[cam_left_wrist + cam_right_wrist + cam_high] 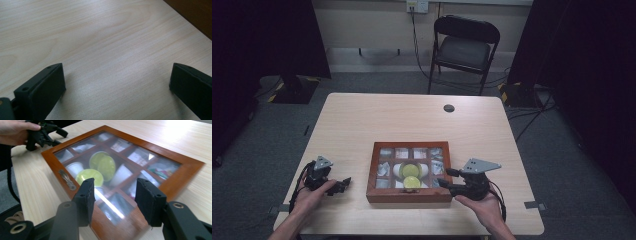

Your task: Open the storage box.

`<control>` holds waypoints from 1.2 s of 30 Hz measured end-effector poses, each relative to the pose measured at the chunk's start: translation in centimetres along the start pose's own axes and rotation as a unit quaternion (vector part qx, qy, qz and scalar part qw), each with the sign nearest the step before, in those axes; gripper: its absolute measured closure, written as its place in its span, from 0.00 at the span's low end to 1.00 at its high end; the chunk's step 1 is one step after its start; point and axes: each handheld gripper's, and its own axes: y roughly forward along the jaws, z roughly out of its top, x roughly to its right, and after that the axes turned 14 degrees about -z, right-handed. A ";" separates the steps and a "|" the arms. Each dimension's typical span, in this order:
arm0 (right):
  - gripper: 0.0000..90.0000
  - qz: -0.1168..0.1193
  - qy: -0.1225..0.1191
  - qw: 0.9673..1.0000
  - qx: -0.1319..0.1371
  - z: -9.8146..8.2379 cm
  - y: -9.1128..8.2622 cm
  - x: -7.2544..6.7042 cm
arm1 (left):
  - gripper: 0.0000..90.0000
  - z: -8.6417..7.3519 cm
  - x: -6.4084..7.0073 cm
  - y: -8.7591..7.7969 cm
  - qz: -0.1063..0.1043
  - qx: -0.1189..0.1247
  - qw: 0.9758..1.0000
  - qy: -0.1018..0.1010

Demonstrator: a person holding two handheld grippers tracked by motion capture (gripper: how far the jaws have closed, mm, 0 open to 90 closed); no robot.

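A wooden box (409,196) with a glass lid lies shut near the table's front edge. Through the glass of the box (53,163) I see small compartments with white pods, some with green tops (100,163), and wrapped packets. A metal handle (66,178) sits on its front rail. My right gripper (447,177) hovers at the box's right front corner; its jaws (115,195) stand apart over the lid with nothing between them. My left gripper (343,184) rests left of the box, open over bare table (116,82). The left gripper (43,132) and its hand also show far off in the right gripper view.
A black folding chair (464,45) stands behind the table. A round cable hole (449,108) is in the tabletop at the back. Bare wood (412,122) stretches beyond the box. Dark curtains hang at both sides, and cables run along the floor.
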 end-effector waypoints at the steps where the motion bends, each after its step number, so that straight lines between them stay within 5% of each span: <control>1: 0.56 0.005 -0.002 1.000 0.000 0.2 0.1 -0.3 | 0.00 0.0 0.0 0.0 0.000 0.000 1.000 0.000; 21: 0.69 0.086 -0.042 0.995 -0.031 3.7 3.3 -4.3 | 0.00 0.0 0.0 0.0 0.000 0.000 1.000 0.000; 28: 0.74 0.117 -0.042 0.991 -0.044 3.6 4.8 -5.2 | 0.00 0.0 0.0 0.0 0.000 0.000 1.000 0.000; 36: 0.80 0.126 -0.044 0.989 -0.062 2.8 5.5 -5.2 | 0.00 0.0 0.0 0.0 0.000 0.000 1.000 0.000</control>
